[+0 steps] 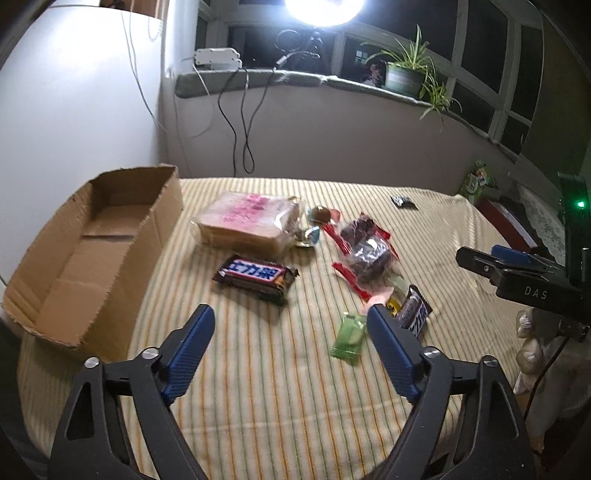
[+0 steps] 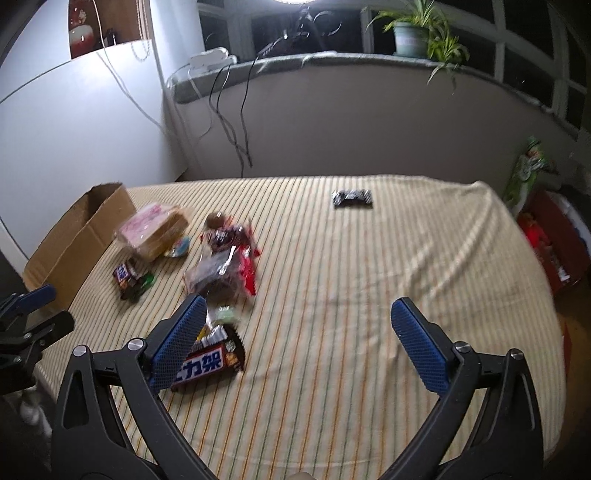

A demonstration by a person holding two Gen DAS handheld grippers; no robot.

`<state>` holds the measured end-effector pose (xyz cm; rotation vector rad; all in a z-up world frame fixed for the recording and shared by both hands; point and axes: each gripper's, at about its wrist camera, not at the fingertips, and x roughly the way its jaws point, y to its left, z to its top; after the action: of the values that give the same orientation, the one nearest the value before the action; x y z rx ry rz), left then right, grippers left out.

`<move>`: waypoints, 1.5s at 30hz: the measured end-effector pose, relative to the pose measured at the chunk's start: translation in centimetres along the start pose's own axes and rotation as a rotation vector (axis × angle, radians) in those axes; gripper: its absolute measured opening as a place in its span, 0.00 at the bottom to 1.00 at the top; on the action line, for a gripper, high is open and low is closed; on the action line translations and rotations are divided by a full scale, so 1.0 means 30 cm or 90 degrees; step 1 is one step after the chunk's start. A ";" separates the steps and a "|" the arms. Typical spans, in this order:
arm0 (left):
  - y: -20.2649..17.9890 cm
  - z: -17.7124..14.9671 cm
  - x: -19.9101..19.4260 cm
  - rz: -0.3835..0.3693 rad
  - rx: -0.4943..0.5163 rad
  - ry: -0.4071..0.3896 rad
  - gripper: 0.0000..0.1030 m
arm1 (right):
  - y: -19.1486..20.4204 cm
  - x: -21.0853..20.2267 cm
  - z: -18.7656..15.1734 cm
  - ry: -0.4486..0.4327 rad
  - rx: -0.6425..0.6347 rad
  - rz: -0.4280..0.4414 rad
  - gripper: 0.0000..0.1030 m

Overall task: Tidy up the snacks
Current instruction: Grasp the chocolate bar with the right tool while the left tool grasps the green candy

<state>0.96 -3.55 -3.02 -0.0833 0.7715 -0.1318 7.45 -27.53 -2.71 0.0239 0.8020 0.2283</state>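
While the cardboard box (image 1: 92,251) lay open at the cloth's left edge, its length running away from the camera, the Snickers bar (image 1: 256,278) lay crosswise just ahead of the left gripper (image 1: 290,325), whose jaws gaped wide, empty; the right gripper (image 2: 299,314) likewise.

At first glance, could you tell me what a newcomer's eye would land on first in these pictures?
Probably the scatter of wrapped snacks on the striped cloth, with the bagged sliced bread and a dark chocolate bar nearest the open, seemingly empty cardboard box at the left edge. Next, the bright lamp glaring above the windowsill. One small dark packet lies alone far back.
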 end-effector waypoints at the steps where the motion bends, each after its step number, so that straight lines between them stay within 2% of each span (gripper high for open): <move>1: 0.000 -0.004 0.010 -0.004 0.000 0.007 0.77 | 0.003 0.008 -0.007 0.011 -0.001 0.007 0.96; 7: -0.009 -0.026 0.061 -0.035 0.007 0.042 0.59 | 0.027 0.057 -0.051 0.099 0.008 0.066 0.87; 11: -0.020 -0.035 0.074 -0.052 0.016 0.055 0.54 | 0.030 0.086 -0.081 0.160 0.050 0.132 0.81; 18: -0.035 -0.039 0.117 -0.082 0.033 0.078 0.45 | 0.046 0.135 -0.107 0.210 0.104 0.183 0.73; 23: -0.051 -0.045 0.162 -0.101 0.047 0.099 0.42 | 0.060 0.162 -0.095 0.228 0.145 0.204 0.72; 27: -0.064 -0.047 0.193 -0.114 0.057 0.113 0.38 | 0.088 0.191 -0.077 0.232 0.146 0.191 0.72; 34: -0.073 -0.045 0.219 -0.118 0.075 0.120 0.38 | 0.170 0.251 -0.042 0.230 0.094 0.155 0.72; 39: -0.080 -0.042 0.234 -0.116 0.085 0.121 0.37 | 0.209 0.262 -0.039 0.228 0.029 0.127 0.62; 45: -0.087 -0.038 0.250 -0.112 0.095 0.119 0.34 | 0.198 0.242 -0.050 0.232 -0.017 0.100 0.61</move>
<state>5.25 -7.28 -8.67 0.0025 0.9376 -0.3679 10.11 -20.28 -8.27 0.0201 1.1607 0.3995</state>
